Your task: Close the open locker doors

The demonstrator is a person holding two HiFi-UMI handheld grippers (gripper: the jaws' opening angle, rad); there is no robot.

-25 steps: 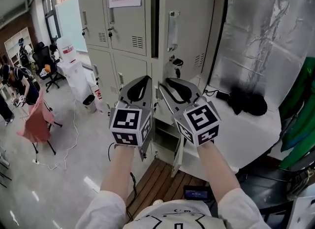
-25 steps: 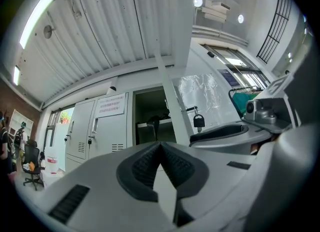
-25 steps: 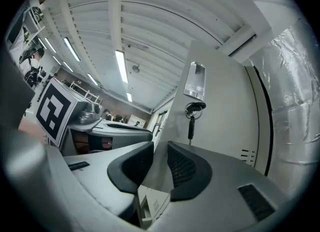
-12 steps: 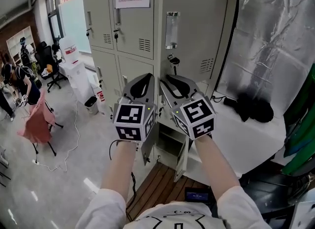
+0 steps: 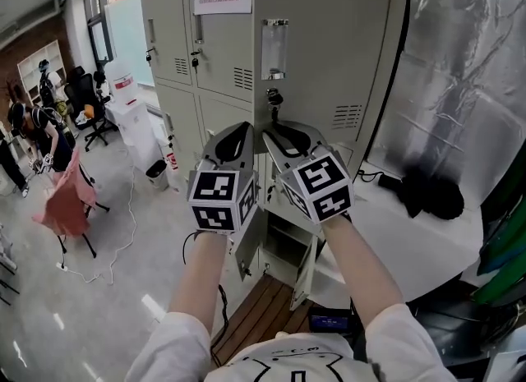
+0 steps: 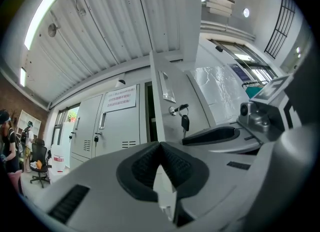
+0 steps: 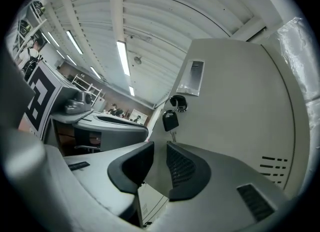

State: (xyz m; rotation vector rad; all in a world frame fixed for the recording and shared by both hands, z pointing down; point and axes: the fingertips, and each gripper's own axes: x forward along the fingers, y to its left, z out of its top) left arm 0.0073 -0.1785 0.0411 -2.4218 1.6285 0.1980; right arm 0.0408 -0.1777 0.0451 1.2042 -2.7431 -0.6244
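Grippers side by side before the lockers: left gripper [image 5: 237,132] has its pads pressed together, empty; right gripper [image 5: 275,132] has them slightly spread, pinching nothing. Beneath them a lower door [image 5: 246,245] hangs open. Beyond, the upper door [image 5: 329,52] with its key [image 5: 274,97] stands ajar.

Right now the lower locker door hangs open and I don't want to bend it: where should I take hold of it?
The lower door stands swung out toward you, nearly edge-on; probably take its free vertical edge from the front, jaws straddling the thin sheet.
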